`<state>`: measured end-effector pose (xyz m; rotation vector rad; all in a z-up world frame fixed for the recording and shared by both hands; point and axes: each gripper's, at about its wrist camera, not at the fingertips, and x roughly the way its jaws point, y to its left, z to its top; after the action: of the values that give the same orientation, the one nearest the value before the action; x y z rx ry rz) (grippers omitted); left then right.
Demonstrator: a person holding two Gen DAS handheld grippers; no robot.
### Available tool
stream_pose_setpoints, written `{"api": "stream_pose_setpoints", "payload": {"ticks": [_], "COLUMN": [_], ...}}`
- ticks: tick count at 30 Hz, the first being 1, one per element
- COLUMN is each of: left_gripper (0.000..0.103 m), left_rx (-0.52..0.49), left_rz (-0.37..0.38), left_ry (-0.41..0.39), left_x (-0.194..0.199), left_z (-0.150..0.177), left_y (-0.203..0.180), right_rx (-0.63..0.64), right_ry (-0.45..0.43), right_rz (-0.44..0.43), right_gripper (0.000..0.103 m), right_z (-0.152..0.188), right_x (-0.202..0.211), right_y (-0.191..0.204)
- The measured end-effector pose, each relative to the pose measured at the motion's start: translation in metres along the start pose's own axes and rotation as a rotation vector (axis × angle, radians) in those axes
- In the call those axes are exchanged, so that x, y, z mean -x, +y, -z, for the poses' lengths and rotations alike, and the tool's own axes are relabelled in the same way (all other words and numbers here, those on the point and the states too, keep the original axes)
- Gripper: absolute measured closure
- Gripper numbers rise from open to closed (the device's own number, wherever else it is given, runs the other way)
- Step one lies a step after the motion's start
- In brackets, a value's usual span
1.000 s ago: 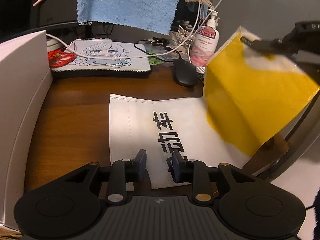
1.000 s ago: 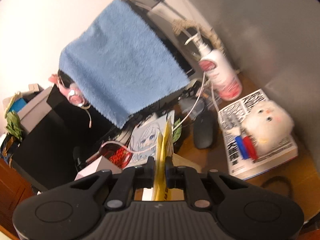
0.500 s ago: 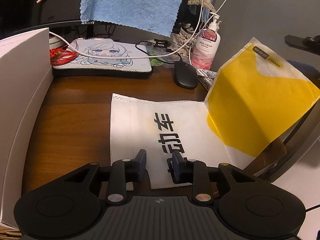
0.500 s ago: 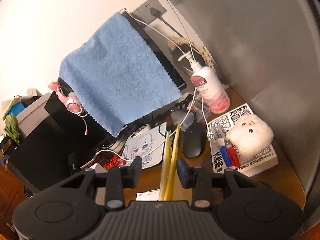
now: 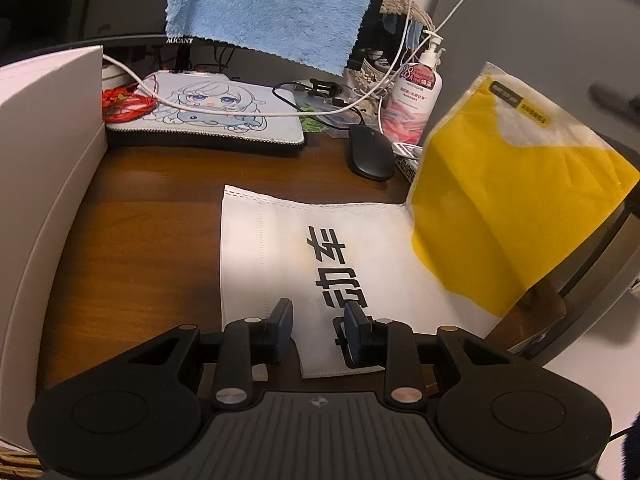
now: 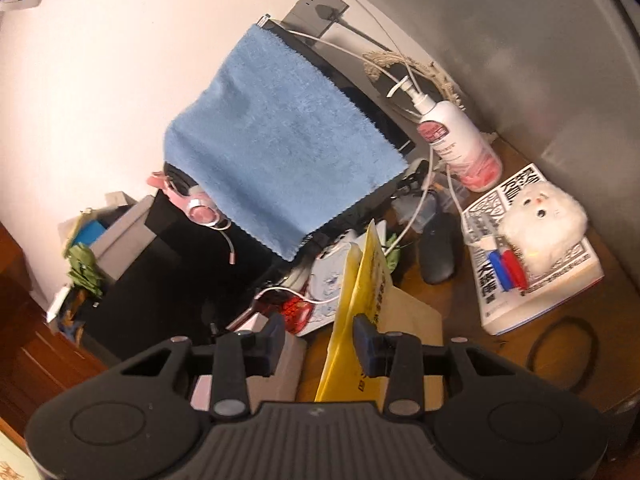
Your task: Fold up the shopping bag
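Wood desk [image 5: 152, 248] runs ahead of my left tongs [image 5: 318, 328], crowded at the far edge with a mouse [image 5: 370, 152], pump bottle [image 5: 416, 98] and blue towel [image 5: 272, 4]. Both tongs are spread wide and hold nothing; the bag [image 5: 360, 252] lies white and flat under the left pair. Its yellow half stands up to their right, passing between the fingers of my right tongs [image 6: 318, 338].

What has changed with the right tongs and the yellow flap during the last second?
The right tongs were shut on the yellow flap a second ago; they have since opened and let it go. The flap's edge now stands loose between the open jaws, and the flap stays raised, leaning up at the right. The left tongs stayed open over the white part of the bag, which did not move on the desk.
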<state>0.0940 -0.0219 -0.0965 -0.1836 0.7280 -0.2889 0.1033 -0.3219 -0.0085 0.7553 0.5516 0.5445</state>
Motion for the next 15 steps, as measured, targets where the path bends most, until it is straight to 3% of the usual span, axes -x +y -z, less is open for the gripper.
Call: {"api": "stream_pose_setpoints", "payload": {"ticks": [2, 15], "left_gripper": [0.075, 0.075], "left_rx": [0.013, 0.038], "left_rz": [0.017, 0.072], "left_ry": [0.002, -0.008], "left_x": [0.001, 0.002], "left_z": [0.000, 0.003], "left_y": [0.002, 0.009], "right_rx": [-0.010, -0.107], "right_ry": [0.015, 0.171], "right_rz": [-0.008, -0.120], "right_gripper": [0.084, 0.084], "right_z": [0.002, 0.027], "right_x": [-0.006, -0.059], "right_y": [-0.002, -0.015]}}
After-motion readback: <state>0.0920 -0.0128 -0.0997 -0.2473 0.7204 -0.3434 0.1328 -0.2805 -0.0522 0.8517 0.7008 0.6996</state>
